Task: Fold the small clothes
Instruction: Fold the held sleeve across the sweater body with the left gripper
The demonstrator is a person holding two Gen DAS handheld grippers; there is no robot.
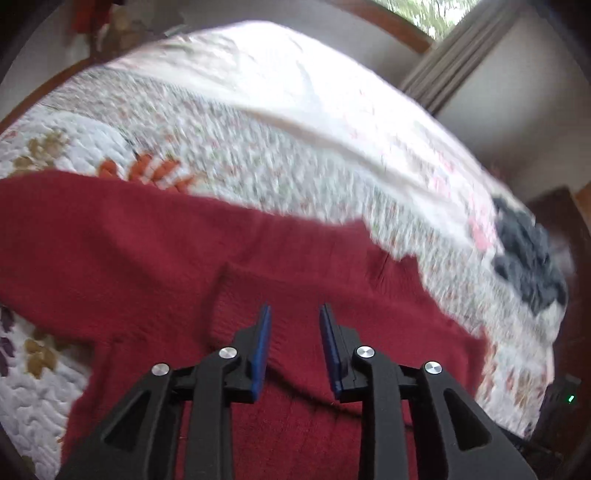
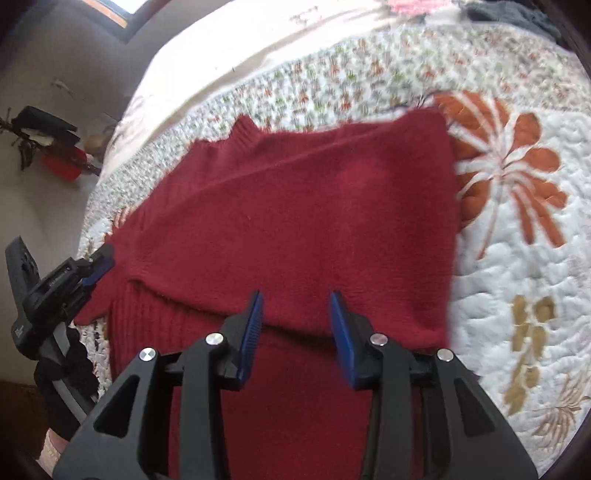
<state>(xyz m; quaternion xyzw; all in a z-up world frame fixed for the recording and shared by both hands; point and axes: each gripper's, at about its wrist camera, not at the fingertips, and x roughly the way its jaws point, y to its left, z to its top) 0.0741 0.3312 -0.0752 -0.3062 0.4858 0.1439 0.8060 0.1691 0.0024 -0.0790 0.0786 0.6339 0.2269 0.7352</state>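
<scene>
place: home bedroom | evidence: floral quilt on bed, curtain, window

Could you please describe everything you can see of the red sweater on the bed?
The red sweater is a dark red, fuzzy knit with a ribbed collar and ribbed cuff or hem. It lies flat on the floral quilt, partly folded, one layer over another. The left hand-held gripper touches its edge; the right hand-held gripper hovers open above it.
</scene>
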